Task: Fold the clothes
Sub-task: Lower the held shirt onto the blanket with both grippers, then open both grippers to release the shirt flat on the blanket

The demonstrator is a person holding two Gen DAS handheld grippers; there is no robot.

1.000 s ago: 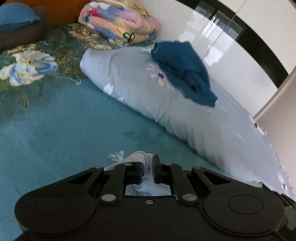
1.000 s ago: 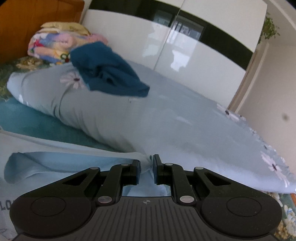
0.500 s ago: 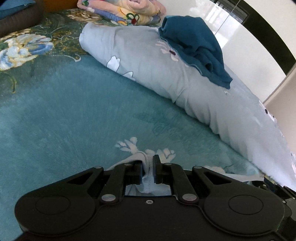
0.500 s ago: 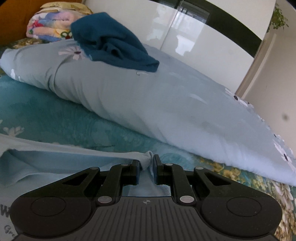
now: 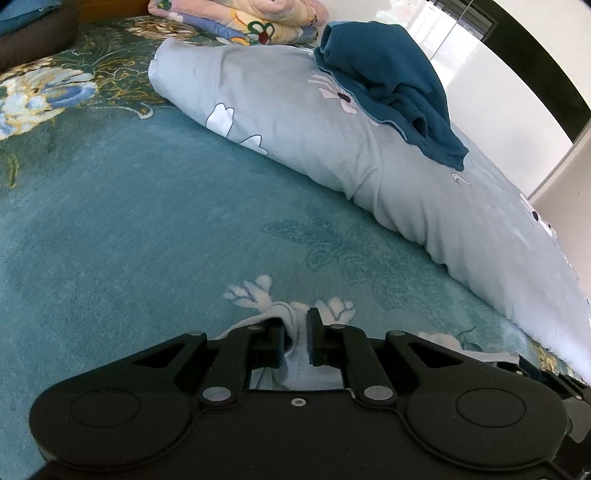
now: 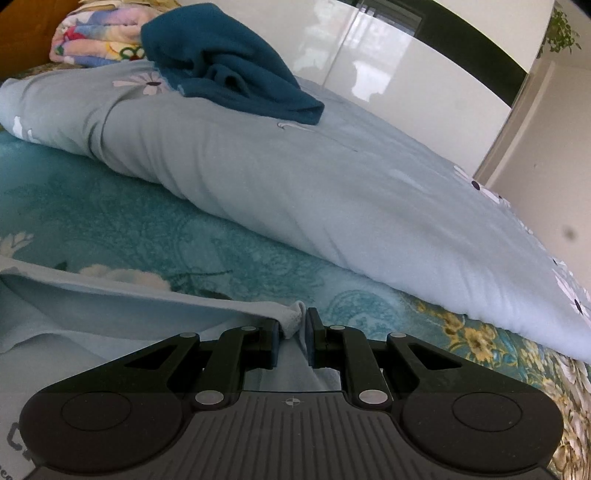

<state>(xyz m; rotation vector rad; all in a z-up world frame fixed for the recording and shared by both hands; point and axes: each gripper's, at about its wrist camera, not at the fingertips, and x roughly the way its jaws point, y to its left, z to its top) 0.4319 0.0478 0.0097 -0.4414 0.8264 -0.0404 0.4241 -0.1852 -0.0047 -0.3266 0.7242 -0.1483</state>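
Note:
A light blue garment (image 6: 110,314) lies stretched low over the teal bedspread (image 5: 147,221). My left gripper (image 5: 295,338) is shut on a bunched corner of that garment (image 5: 290,325), just above the bedspread's white flower print. My right gripper (image 6: 293,338) is shut on another bunched corner, and the hem runs off to the left from its fingers. Most of the garment is hidden under the gripper bodies. A dark blue garment (image 5: 391,74) (image 6: 229,66) lies crumpled on top of the rolled duvet, well beyond both grippers.
A thick grey-blue duvet with flower print (image 5: 314,129) (image 6: 314,192) lies in a long roll across the bed ahead. A folded colourful quilt (image 5: 240,14) and a dark pillow (image 5: 37,40) sit at the headboard. Glossy white wardrobe doors (image 6: 406,66) stand behind.
Both grippers have moved forward and down toward the bedspread with the light blue garment still in them. The duvet roll and dark blue garment now appear closer.

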